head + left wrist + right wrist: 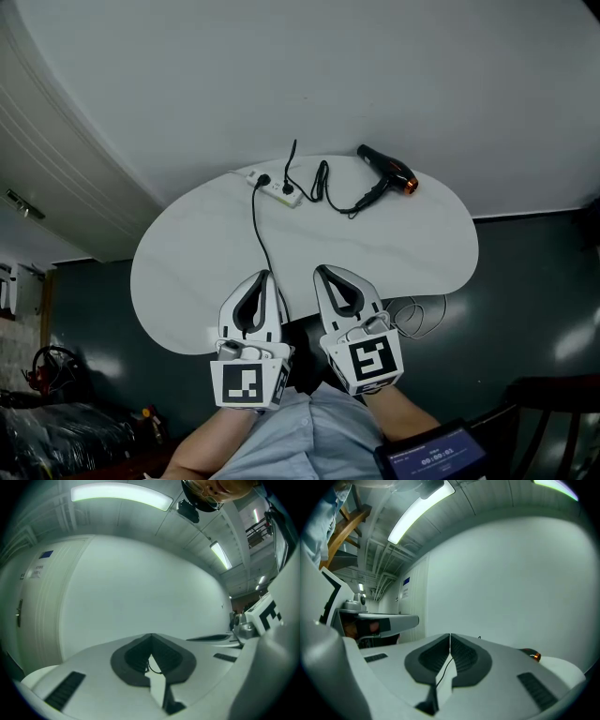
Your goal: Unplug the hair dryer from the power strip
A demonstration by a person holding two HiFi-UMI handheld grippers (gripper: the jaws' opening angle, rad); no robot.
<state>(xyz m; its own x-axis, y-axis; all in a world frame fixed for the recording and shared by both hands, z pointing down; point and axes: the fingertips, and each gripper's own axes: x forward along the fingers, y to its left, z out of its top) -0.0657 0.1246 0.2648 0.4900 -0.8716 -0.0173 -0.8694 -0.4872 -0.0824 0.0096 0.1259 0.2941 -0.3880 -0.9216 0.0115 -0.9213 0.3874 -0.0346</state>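
Diagonally, hair dryer (386, 169) barrel, orange nozzle toward lower right.

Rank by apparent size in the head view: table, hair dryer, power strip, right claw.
1. table, by far the largest.
2. right claw, which looks bigger than the dryer, but it sits much nearer the camera, so that rank is unsure.
3. hair dryer.
4. power strip, somewhat smaller than the dryer.
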